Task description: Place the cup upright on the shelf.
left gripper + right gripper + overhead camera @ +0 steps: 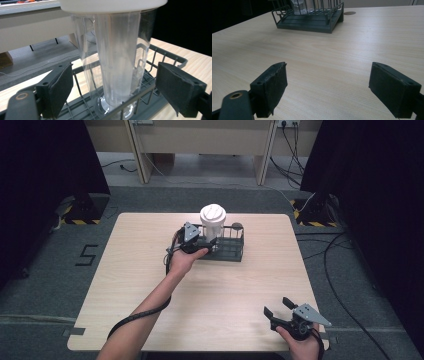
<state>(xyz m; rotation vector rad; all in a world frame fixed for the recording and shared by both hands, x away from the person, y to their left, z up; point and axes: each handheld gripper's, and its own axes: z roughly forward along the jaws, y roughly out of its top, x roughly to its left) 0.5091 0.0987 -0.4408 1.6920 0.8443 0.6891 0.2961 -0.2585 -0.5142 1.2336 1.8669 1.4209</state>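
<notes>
A tall clear plastic tumbler [213, 227] with a white lid [213, 214] stands upright in the left end of a dark grey wire rack [234, 251] at the middle back of the table. My left gripper [209, 244] is at the rack's left end. In the left gripper view it [116, 85] is open, with the tumbler [115, 62] between the two pads [61, 85] and a gap on each side. My right gripper [278, 306] is open and holds nothing near the front right edge. In the right gripper view it [328, 85] hovers low over bare wood.
The light wooden table [150, 285] has wide free room in front of the rack [312, 22]. A small dark round disc [236, 225] lies just behind the rack. Cables run over the grey floor to the right of the table.
</notes>
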